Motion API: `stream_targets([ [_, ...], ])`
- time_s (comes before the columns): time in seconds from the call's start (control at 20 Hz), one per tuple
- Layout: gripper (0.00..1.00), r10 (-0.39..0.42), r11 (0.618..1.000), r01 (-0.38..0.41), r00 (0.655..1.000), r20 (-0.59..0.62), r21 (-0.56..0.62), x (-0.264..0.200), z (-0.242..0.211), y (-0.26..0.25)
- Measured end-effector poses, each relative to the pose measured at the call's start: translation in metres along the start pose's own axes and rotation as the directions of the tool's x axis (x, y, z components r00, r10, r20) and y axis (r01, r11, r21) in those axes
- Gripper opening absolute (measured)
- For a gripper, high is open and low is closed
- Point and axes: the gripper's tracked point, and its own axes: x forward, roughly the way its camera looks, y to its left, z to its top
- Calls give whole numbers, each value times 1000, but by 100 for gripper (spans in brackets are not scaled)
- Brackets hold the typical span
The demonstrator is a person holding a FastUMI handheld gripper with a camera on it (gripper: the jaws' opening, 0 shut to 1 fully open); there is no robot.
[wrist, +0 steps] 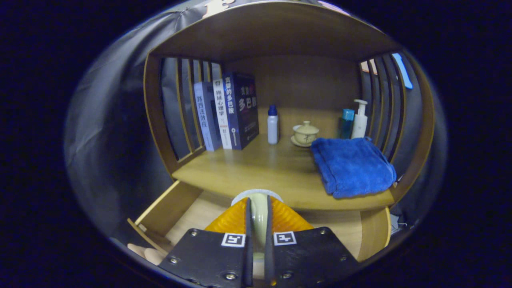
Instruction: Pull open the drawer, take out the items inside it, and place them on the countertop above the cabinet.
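Gripping what looks like a pale cup (259,208) between both fingers, the gripper (258,244) hangs over the pulled-open drawer (172,206), just below the countertop (256,172) holding a folded blue towel (352,166).

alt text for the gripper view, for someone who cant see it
The gripper is shut on an orange ribbed item over the open drawer. Beyond lies the countertop with a blue towel, books, bottles and a lidded teacup.
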Motion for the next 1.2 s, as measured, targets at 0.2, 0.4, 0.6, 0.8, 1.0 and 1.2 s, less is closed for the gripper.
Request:
stream_targets([
  [0.2, 12, -50, 999, 49, 996, 77, 20, 21, 33, -5],
  [0.4, 12, -118, 993, 120, 985, 130, -5, 52, 52, -13],
  [0.6, 11, -169, 986, 168, 979, 113, 13, 84, 50, -17],
  [0.8, 12, -186, 982, 188, 975, 121, -1, 103, 49, -16],
  [1.0, 12, -189, 980, 196, 968, 165, -28, 115, 58, -7],
  [1.2, 12, -199, 978, 207, 962, 189, -25, 132, 65, -7],
])
